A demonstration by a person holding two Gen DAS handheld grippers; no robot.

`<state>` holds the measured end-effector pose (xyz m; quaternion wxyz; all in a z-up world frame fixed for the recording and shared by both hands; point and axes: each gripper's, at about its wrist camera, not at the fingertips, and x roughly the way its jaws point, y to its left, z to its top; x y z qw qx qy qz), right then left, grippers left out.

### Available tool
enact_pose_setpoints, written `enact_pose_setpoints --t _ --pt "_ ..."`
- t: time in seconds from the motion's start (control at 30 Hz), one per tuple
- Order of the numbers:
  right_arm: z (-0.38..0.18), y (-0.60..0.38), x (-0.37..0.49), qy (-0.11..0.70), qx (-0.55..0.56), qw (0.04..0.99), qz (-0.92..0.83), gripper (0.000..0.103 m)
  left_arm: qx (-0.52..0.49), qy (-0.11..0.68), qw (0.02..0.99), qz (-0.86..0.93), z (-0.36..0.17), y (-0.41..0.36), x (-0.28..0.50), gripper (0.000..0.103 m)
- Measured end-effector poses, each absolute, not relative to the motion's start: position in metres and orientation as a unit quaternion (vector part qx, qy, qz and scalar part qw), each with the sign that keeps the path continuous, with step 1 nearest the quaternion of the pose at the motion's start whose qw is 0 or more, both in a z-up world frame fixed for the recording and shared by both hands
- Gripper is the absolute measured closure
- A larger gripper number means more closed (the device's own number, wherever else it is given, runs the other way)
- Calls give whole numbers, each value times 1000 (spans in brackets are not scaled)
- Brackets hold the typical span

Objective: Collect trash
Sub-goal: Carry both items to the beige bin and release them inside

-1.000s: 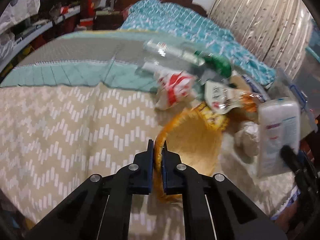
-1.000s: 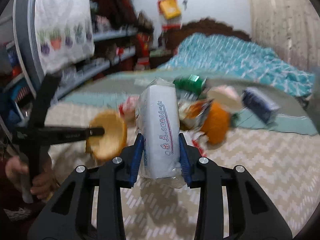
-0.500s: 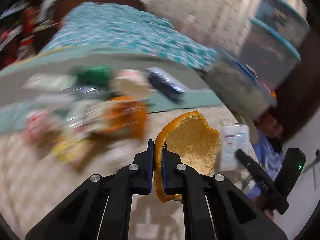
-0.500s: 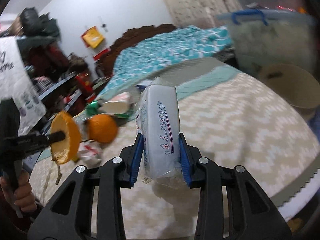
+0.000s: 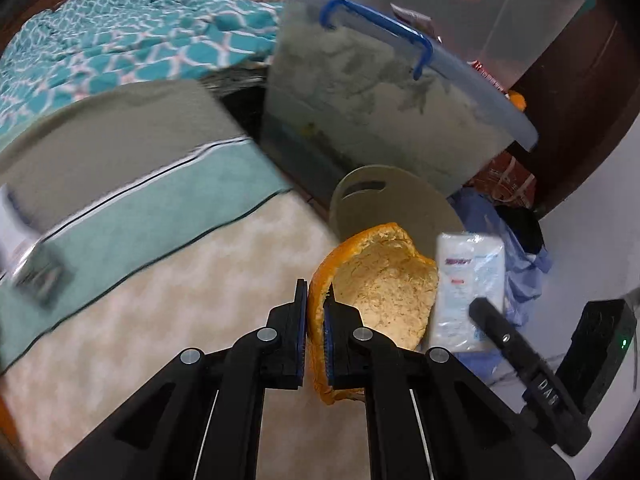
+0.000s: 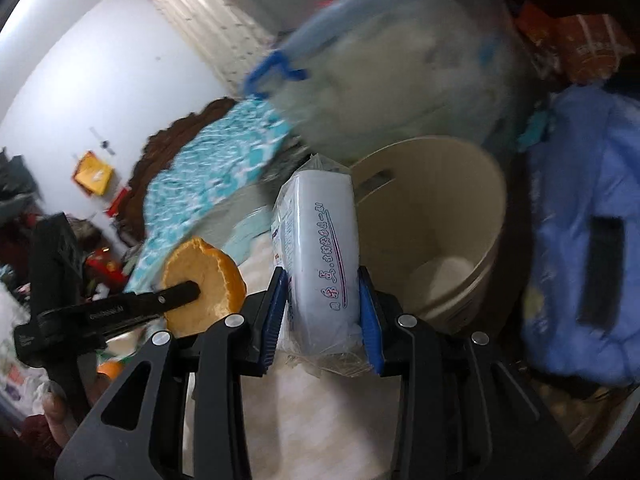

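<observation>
My left gripper (image 5: 315,308) is shut on an orange peel half (image 5: 380,300), held over the bed's edge; the peel also shows in the right wrist view (image 6: 208,280). My right gripper (image 6: 322,300) is shut on a white tissue pack (image 6: 320,248), which also shows in the left wrist view (image 5: 468,292). A beige trash bucket (image 6: 452,184) stands just beyond the pack, open, with something white at its bottom. In the left wrist view the bucket (image 5: 384,204) sits past the bed corner.
A clear storage bin with a blue handle (image 5: 380,92) stands behind the bucket. A blue bag (image 6: 580,240) lies to the bucket's right. The chevron bedspread (image 5: 160,320) and teal blanket (image 5: 100,40) lie to the left.
Both grippers swung right, away from the trash pile on the bed, toward the bed's edge and the beige bucket. Each still holds its item.
</observation>
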<state>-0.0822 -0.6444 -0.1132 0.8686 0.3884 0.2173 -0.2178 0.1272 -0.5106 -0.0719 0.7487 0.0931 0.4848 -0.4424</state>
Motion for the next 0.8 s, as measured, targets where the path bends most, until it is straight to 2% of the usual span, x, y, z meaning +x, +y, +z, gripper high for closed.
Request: enact_pose_setpoints --t 0.07,0.13,0.17,0.2,0.23,0.27,0.3,0.5,0.6,0.8 --pt "-122 -666 -79 227 401 860 -217 65 95 487 747 -443 -74 -536 125 97" --pt "-125 -681 -74 234 400 857 -224 58 100 485 751 -436 -78 -560 125 95" --pt "-125 -684 -72 241 388 857 -237 55 102 483 754 -432 -80 -568 124 89" --pt "-127 -685 -70 242 386 856 -244 42 103 482 757 -429 -81 -573 125 83" --pt "-127 -688 -72 236 392 855 -246 35 105 485 761 -417 -84 -581 125 58" --pt "-127 -690 -75 231 396 854 -247 35 104 485 766 -410 -84 -585 124 38" --pt "-125 -693 -79 226 395 854 -254 35 99 478 774 -403 -83 -586 123 36" --pt "-108 -680 -102 180 389 864 -263 35 86 458 775 -427 -58 -560 111 36" --pt "-93 -656 -92 178 375 880 -231 35 84 438 774 -449 -40 -510 95 37" --pt "-79 -564 -21 224 342 907 -100 37 84 417 788 -446 -27 -378 82 37"
